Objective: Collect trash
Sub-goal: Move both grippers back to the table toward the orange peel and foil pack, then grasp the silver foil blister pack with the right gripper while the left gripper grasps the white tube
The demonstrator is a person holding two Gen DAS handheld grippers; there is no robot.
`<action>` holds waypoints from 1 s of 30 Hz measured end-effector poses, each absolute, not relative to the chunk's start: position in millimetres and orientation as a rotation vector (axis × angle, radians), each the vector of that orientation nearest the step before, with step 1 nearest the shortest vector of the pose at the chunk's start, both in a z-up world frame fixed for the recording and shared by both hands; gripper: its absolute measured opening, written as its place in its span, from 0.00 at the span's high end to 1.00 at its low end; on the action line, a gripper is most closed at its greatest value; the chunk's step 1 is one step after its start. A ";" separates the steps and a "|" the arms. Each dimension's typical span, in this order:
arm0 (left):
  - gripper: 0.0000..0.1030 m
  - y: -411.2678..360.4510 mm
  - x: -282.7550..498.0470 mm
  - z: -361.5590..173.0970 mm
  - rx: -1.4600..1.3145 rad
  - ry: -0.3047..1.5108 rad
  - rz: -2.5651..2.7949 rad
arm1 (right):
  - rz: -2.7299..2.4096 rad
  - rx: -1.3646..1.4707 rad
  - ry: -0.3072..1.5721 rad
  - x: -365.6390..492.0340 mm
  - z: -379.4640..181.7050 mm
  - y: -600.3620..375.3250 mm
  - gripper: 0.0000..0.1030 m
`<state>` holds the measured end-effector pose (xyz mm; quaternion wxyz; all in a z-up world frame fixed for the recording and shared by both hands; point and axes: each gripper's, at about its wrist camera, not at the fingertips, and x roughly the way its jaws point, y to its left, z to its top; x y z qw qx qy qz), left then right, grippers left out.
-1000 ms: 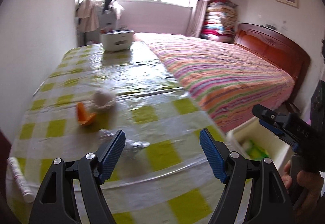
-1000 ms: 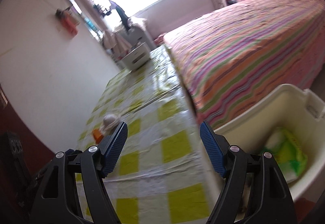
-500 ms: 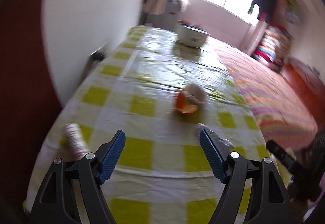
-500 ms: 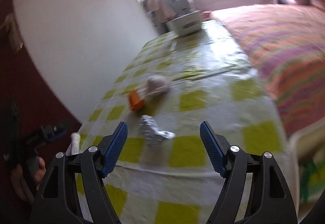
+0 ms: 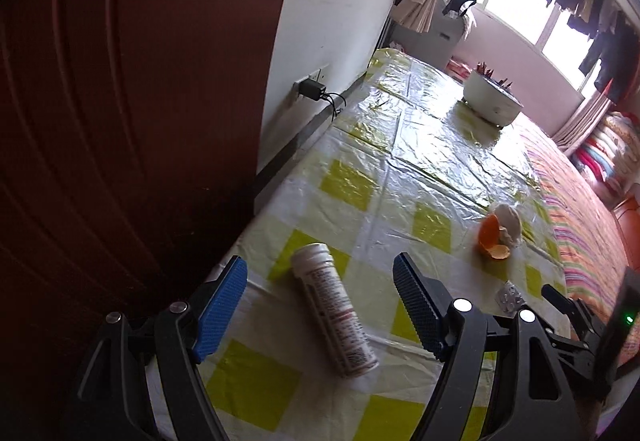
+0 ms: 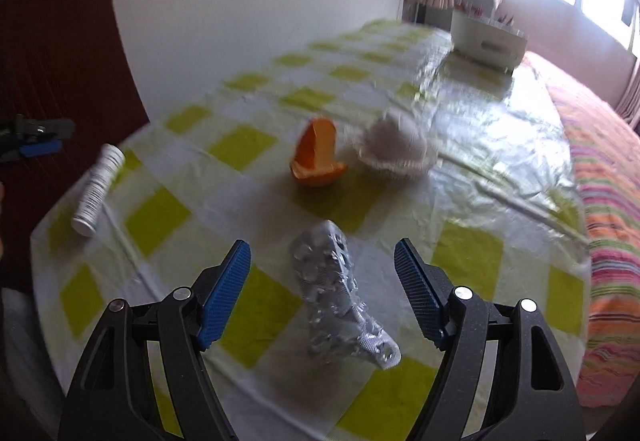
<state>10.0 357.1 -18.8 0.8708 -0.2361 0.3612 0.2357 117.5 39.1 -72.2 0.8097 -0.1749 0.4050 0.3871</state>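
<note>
Nothing looks collected yet, judging from what lies here: four pieces of trash sit loose on the surface (image 6: 472,253), and neither tool holds anything.

The left hand-held gripper (image 5: 320,307) stands wide open and empty, its ribbed blue pads on either side of a white tube (image 5: 334,307). The tube is a smooth plastic cylinder with a printed label, lying on its side just ahead of the jaws and not touched by them.

The right hand-held gripper (image 6: 322,291) is likewise open with nothing in its grip. Between its pads, without contact, lies a crumpled blister pack (image 6: 334,291), silvery foil with a bumpy, dented face. Further ahead and slightly left of it stands an orange peel (image 6: 316,157), curved and cupped, bright outside and paler within. Just right of the peel is a ball of tissue (image 6: 394,149), soft and wrinkled, blurred in this view.

The surface wears a glossy, creased plastic cloth in yellow and white checks. The collecting bin is not visible, so all four pieces seem left to do.
</note>
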 end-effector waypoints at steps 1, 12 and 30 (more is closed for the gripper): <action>0.29 358.1 10.6 -20.2 -0.491 0.765 0.499 | 0.827 -0.372 0.886 122.4 -76.5 40.3 0.28; 0.29 365.4 14.1 -32.1 -0.511 0.832 0.507 | 0.854 -0.466 0.929 111.6 -86.1 55.5 0.69; 0.31 357.2 39.3 -59.3 -0.485 0.960 0.572 | 0.850 -0.398 0.895 94.3 -81.8 30.6 0.70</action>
